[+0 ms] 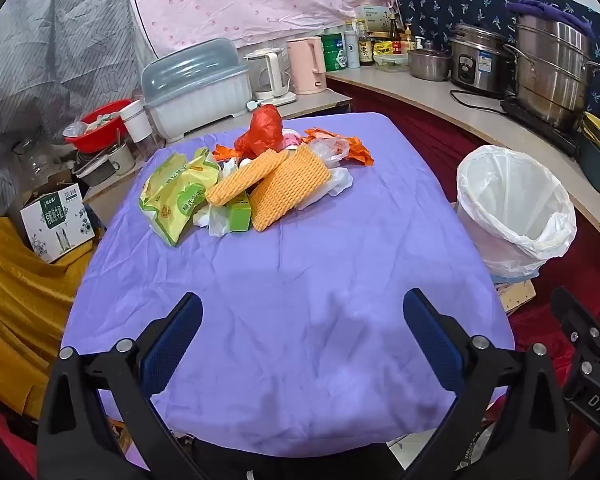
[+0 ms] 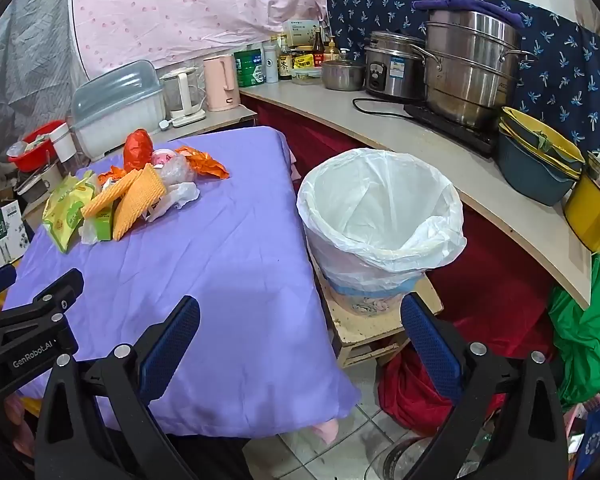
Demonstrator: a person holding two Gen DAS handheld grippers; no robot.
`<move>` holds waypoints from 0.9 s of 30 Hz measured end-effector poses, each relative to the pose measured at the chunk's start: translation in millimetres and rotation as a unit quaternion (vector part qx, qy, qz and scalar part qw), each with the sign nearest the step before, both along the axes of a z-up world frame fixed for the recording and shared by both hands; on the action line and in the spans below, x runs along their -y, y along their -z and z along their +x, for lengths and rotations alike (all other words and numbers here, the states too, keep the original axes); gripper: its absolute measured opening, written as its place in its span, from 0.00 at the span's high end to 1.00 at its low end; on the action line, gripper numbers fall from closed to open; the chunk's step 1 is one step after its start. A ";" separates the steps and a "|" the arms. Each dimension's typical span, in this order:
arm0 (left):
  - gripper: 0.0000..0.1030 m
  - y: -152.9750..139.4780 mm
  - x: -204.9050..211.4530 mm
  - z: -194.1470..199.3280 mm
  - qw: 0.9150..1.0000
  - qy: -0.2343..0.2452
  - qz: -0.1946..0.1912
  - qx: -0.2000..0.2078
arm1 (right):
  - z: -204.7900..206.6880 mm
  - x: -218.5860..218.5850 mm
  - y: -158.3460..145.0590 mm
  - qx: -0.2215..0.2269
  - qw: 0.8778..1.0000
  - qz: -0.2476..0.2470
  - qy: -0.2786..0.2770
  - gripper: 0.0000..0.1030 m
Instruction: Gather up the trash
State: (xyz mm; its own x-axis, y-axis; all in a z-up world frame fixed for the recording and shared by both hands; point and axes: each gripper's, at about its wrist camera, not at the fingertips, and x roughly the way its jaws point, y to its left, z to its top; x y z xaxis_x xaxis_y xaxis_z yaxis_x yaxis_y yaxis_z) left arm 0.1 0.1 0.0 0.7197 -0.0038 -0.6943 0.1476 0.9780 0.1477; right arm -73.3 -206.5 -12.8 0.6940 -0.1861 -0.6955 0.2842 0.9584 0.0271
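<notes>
Purple cloth covers the bench (image 1: 284, 280), and at its far end, well apart from both tools, lies the heap of trash to be collected: a yellow-green crinkled snack bag (image 1: 176, 192), two orange ribbed foam sheets (image 1: 288, 188) leaning on each other, a small green carton (image 1: 240, 210), a knotted red plastic bag (image 1: 262, 130) and torn orange wrappers (image 1: 340, 146) behind them. Right of the heap, just beside the bench and set lower on a small wooden stool (image 2: 364, 328), stands the round bin lined with a white plastic bag (image 2: 380, 208), its mouth open and apparently empty, placed so that pieces can be carried sideways and dropped in. Left gripper (image 1: 302, 340) hovers over the bare near cloth, jaws released and spread wide, nothing between them. Right gripper (image 2: 300, 340) hangs beside it toward the bin, jaws likewise released and empty; neither has yet reached the heap.
</notes>
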 end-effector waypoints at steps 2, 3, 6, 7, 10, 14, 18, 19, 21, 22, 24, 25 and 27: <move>0.07 -0.1 -0.1 -0.3 1.000 0.000 -0.002 0.000 | -0.4 -0.8 -0.5 0.001 1.000 -0.001 -0.001 0.07; 0.07 -0.1 0.1 -0.8 1.000 -0.001 -0.001 0.001 | -0.5 -1.2 -0.7 0.001 1.000 -0.002 -0.001 0.07; 0.07 4.6 -4.1 -0.2 1.000 0.000 0.001 0.001 | -1.0 -1.4 -1.2 0.003 1.000 -0.003 -0.002 0.07; 0.07 5.3 -4.3 -1.0 1.000 0.000 0.001 0.001 | -1.1 -1.3 -1.1 0.004 1.000 -0.003 -0.002 0.07; 0.07 4.2 -3.3 -4.9 1.000 -0.002 0.001 0.003 | -5.8 -2.0 -1.9 0.005 1.000 -0.004 0.000 0.07; 0.07 0.3 -2.2 -7.1 1.000 -0.004 0.001 0.003 | -4.7 -2.4 -0.8 0.007 1.000 -0.004 -0.001 0.07; 0.07 -5.9 -2.5 -7.4 1.000 -0.008 0.002 0.001 | -6.8 -1.5 -4.2 0.010 1.000 -0.006 -0.002 0.07; 0.07 -6.9 -2.1 -7.8 1.000 -0.008 0.003 0.001 | -8.8 -0.7 -5.0 0.011 1.000 -0.006 -0.003 0.07; 0.07 -8.0 -2.1 -9.1 1.000 -0.008 0.003 0.002 | -8.7 -0.9 -5.2 0.011 1.000 -0.006 -0.003 0.07; 0.07 -8.5 -2.1 -9.9 1.000 -0.009 0.004 0.003 | -9.9 -1.2 -5.0 0.012 1.000 -0.006 -0.003 0.07; 0.07 -9.4 -1.9 -10.1 1.000 -0.009 0.004 0.002 | -11.9 -1.6 -5.8 0.013 1.000 -0.007 -0.004 0.07; 0.07 -9.6 -2.0 -10.5 1.000 -0.009 0.005 0.002 | -12.0 -2.1 -5.3 0.014 1.000 -0.007 -0.003 0.07; 0.07 -9.2 -2.6 -11.2 1.000 -0.010 0.004 0.003 | -12.6 -1.9 -5.5 0.014 1.000 -0.006 -0.003 0.07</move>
State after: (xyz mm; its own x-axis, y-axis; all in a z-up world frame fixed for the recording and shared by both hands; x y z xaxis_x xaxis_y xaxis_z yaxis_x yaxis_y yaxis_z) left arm -11.0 2.7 9.2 0.7242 0.0172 -0.6893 0.1266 0.9794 0.1574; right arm -85.8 -204.6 -7.2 0.7144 -0.1911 -0.6731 0.2781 0.9603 0.0225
